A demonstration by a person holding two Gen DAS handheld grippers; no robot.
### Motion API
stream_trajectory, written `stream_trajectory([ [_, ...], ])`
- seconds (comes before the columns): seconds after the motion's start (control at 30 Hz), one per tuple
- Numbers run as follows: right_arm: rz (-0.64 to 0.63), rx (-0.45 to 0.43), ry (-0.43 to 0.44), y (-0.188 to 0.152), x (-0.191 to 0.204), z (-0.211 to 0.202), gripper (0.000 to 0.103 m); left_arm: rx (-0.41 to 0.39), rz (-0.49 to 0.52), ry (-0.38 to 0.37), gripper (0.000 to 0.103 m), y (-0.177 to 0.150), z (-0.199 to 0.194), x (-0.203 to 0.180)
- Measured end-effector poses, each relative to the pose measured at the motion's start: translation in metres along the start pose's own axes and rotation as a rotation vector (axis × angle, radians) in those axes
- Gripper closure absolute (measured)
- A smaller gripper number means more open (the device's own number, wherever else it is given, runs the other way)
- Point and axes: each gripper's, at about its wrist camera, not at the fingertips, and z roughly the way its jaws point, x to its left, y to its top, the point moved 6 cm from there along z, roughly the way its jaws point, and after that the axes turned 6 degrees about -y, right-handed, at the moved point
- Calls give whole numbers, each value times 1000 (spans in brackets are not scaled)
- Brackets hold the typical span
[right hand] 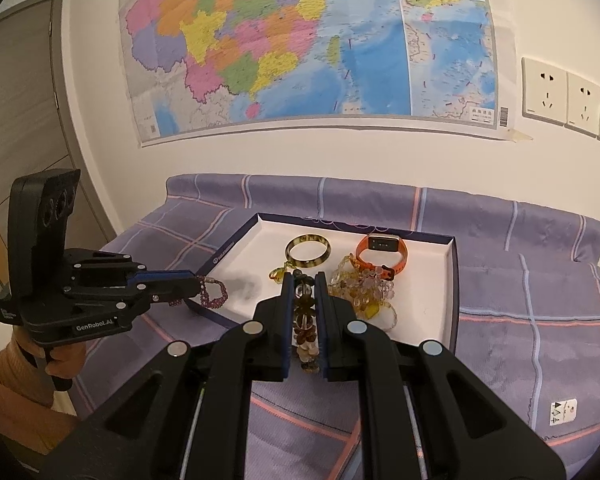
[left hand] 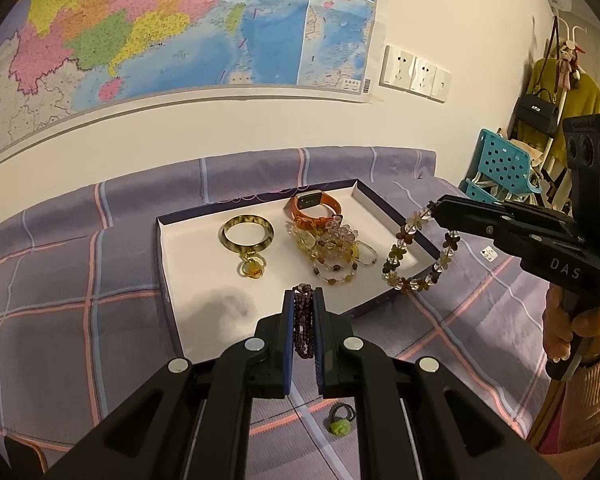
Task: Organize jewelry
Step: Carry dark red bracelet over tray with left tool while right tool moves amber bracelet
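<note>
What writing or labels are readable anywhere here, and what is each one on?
"DAS": body of the right gripper.
"GenRobot.AI": body of the left gripper.
Wall map: print too small to read.
White tag on the bedspread: symbols only, blurred.
Box edge logo: unreadable.

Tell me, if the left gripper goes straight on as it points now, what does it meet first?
Probably the white floor of the tray, short of the ring; depth is unclear. The left gripper holds a purple bead bracelet.
</note>
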Motion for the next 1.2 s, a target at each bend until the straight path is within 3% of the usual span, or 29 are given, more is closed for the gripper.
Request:
stream_trajectory([
  [1.2, 36, 29, 13, 8, -13, 34, 93, 44, -25, 39, 96, 14, 34, 16],
])
